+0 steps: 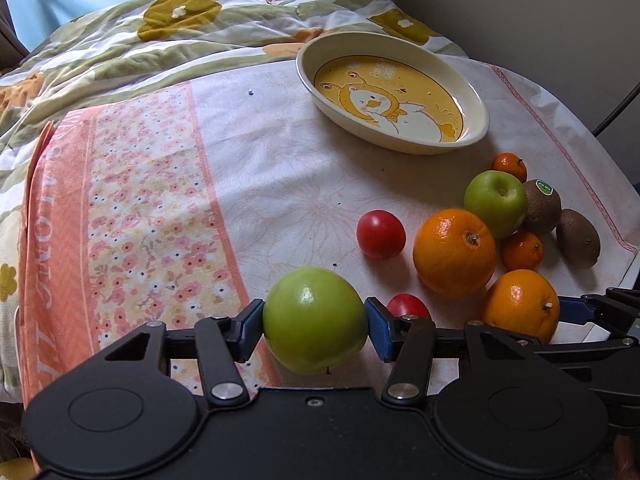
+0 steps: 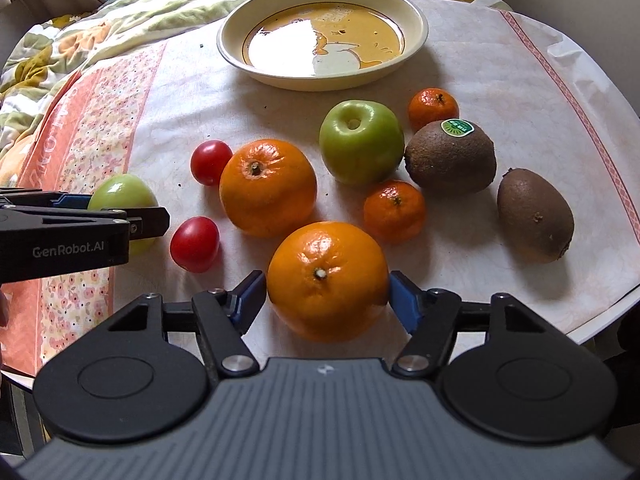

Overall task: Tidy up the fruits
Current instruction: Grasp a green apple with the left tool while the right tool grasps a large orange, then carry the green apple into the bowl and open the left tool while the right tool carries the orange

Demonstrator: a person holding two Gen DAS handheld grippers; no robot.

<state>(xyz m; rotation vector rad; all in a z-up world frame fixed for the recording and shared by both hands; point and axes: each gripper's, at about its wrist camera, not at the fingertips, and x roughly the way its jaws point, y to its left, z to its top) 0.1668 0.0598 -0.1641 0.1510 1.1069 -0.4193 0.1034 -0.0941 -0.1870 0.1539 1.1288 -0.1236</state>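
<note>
A green apple [image 1: 316, 332] rests on the tablecloth, and my left gripper [image 1: 315, 316] is shut on it, its blue pads pressing both sides. In the right wrist view, my right gripper [image 2: 326, 292] is shut on a large orange [image 2: 327, 280], a pad touching each side. Behind it lie another orange [image 2: 268, 188], a second green apple [image 2: 360, 140], two red tomatoes [image 2: 210, 162] [image 2: 195, 244], two mandarins [image 2: 433, 108] [image 2: 394, 212] and two kiwis [image 2: 450, 156] [image 2: 534, 216]. An empty cream plate [image 2: 320, 82] with a yellow duck print stands at the back.
A floral quilt [image 1: 160, 40] is bunched along the table's far left side. The pink flowered cloth [image 1: 140, 200] covers the left part of the round table. The table's edge [image 2: 600, 312] curves close on the right, near the kiwis.
</note>
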